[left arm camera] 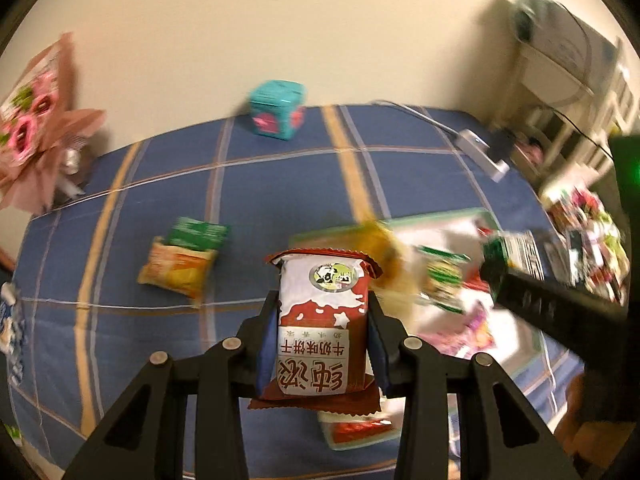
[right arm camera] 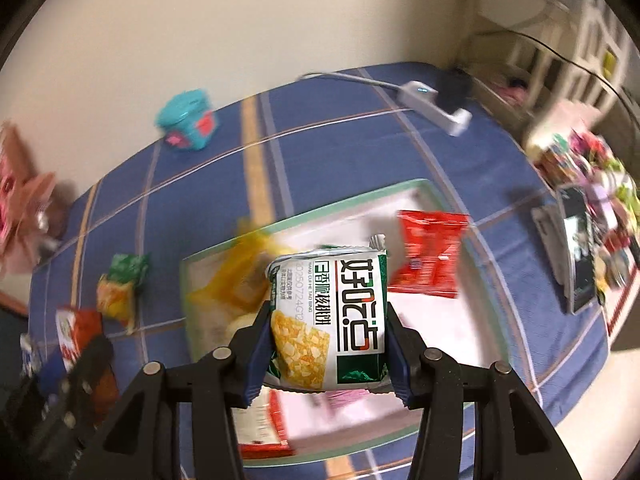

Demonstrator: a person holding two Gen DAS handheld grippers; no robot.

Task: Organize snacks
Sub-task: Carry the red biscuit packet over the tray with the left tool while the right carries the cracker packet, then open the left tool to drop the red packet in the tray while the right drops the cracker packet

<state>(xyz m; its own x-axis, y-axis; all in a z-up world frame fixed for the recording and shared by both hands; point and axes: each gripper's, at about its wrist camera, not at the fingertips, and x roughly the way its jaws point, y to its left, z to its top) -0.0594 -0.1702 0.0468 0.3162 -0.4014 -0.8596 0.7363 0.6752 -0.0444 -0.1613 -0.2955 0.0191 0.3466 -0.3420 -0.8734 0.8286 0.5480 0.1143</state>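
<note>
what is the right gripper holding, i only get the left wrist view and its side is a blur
Observer: The right gripper is shut on a green and white biscuit packet.
Operator: is it over the tray
Observer: Yes, above the pale green-rimmed tray.
Operator: anything red in the tray
Observer: A red foil snack packet lies at its right side.

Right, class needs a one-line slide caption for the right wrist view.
Right gripper clamps a green-and-white snack packet above a green-rimmed tray holding red and yellow packets.
</note>
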